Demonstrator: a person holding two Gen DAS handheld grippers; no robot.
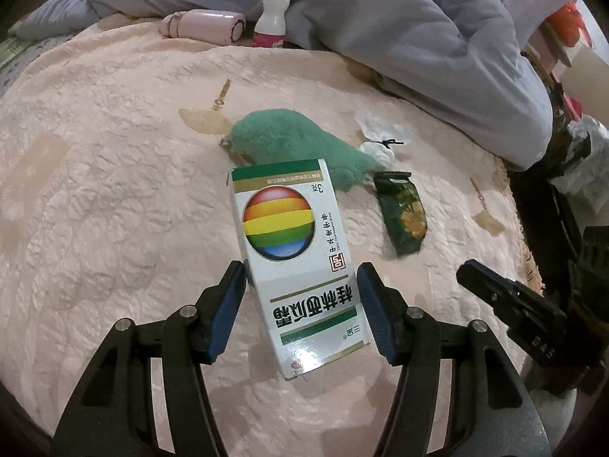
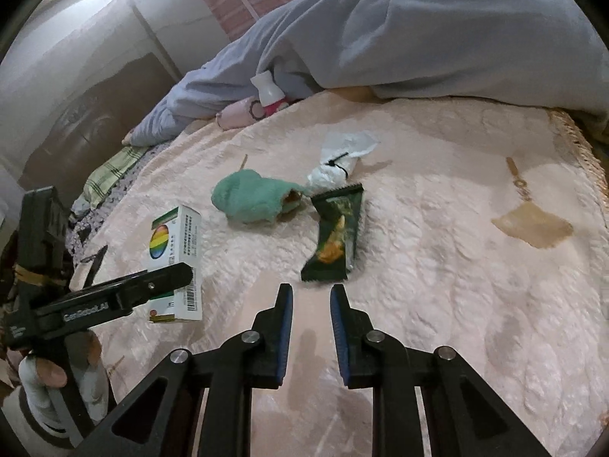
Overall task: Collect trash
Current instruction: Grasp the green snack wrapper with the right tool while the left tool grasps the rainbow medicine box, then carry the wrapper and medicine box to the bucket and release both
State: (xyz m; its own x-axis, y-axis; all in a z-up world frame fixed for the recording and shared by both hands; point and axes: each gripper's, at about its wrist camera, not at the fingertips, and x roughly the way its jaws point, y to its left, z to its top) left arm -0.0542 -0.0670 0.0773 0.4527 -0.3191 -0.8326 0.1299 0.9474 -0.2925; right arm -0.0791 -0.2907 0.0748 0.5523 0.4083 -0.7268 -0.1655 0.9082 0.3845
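Observation:
My left gripper (image 1: 300, 270) is shut on a white medicine box (image 1: 289, 247) with a rainbow ball print, its blue pads pressing the two long sides. The box hangs tilted just above the pink bedspread (image 1: 95, 152). In the right wrist view the same box (image 2: 179, 243) sits in the left gripper (image 2: 163, 278). A dark green snack wrapper (image 2: 337, 232) lies just beyond my right gripper (image 2: 311, 289), whose jaws are drawn in to a narrow slit with nothing between them. A crumpled white tissue (image 2: 338, 163) lies further back.
A green fluffy cloth (image 2: 251, 198) lies between the box and the wrapper. A small pink-and-white bottle (image 2: 268, 95) and a pink case (image 2: 238, 112) rest against the blue quilt (image 2: 456, 30) heaped at the back. The bed's fringed edge (image 2: 582, 152) runs on the right.

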